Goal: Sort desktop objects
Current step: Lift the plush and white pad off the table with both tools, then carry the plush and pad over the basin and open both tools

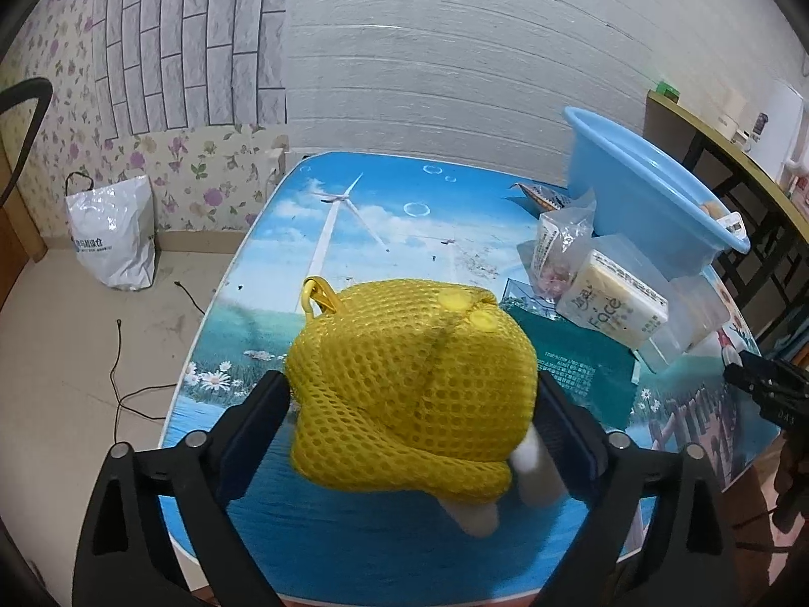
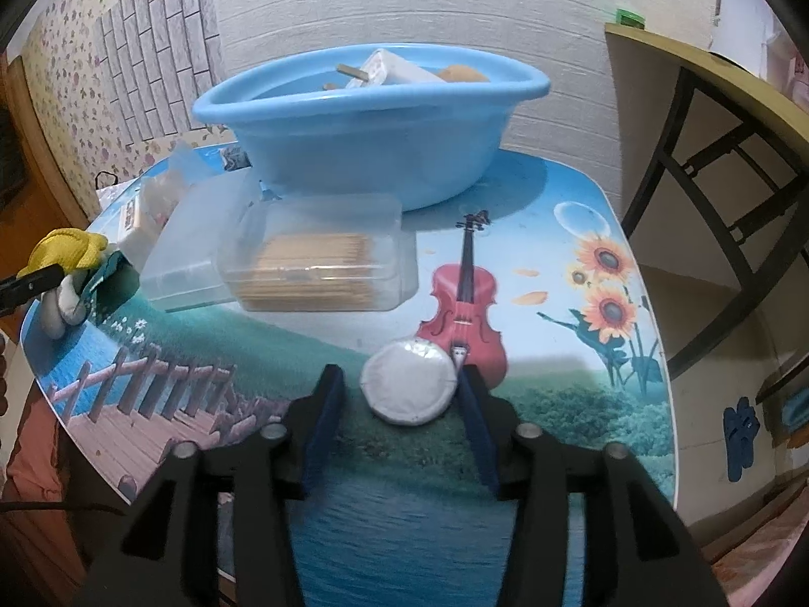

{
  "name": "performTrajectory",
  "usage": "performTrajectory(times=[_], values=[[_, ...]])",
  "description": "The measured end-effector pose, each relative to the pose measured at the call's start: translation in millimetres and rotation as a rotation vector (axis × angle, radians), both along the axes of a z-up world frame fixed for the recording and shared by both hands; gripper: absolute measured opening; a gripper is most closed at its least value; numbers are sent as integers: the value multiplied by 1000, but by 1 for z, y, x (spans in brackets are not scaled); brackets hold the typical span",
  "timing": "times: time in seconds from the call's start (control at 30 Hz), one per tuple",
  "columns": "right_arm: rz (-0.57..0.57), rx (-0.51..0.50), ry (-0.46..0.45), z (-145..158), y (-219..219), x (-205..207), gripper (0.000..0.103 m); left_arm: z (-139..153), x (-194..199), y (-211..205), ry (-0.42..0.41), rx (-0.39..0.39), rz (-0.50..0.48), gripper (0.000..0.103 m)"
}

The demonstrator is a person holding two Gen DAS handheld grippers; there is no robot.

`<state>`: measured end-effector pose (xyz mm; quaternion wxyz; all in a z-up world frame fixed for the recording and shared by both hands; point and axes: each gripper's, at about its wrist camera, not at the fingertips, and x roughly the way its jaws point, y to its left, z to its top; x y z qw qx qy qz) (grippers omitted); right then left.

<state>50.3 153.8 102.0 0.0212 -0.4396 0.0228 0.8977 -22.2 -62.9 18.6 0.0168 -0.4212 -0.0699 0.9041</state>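
My left gripper (image 1: pixel 412 404) is shut on a yellow mesh toy (image 1: pixel 409 384) with white legs, held just above the picture-printed table (image 1: pixel 354 212). The toy also shows at the left edge of the right wrist view (image 2: pixel 68 248). My right gripper (image 2: pixel 402 394) is open around a round silver-white disc (image 2: pixel 407 382) that lies on the table; the disc sits close to the right finger. A blue basin (image 2: pixel 364 131) with several items inside stands at the far side and also shows in the left wrist view (image 1: pixel 652 192).
A clear box of toothpicks (image 2: pixel 318 268) and a clear lid (image 2: pixel 197 248) lie before the basin. A white "Face" pack (image 1: pixel 612 298), a small bag (image 1: pixel 556 248) and a dark green box (image 1: pixel 581 359) lie at the left view's right. A wooden table (image 2: pixel 708 101) stands beyond the right edge.
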Motion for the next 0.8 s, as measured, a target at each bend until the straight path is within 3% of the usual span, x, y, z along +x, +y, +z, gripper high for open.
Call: performTrajectory(times=[0.13, 0.4, 0.53, 0.8], values=[[-4, 5, 11, -1, 0, -1, 57, -6, -5, -2, -10, 20, 13, 103], [-12, 5, 15, -2, 1, -1, 58, -11, -11, -4, -20, 68, 9, 102], [-33, -10, 19, 0, 4, 0, 39, -4, -5, 3, 13, 81, -69, 69], [-61, -33, 53, 11, 12, 3, 38, 23, 2, 10, 91, 55, -71, 66]])
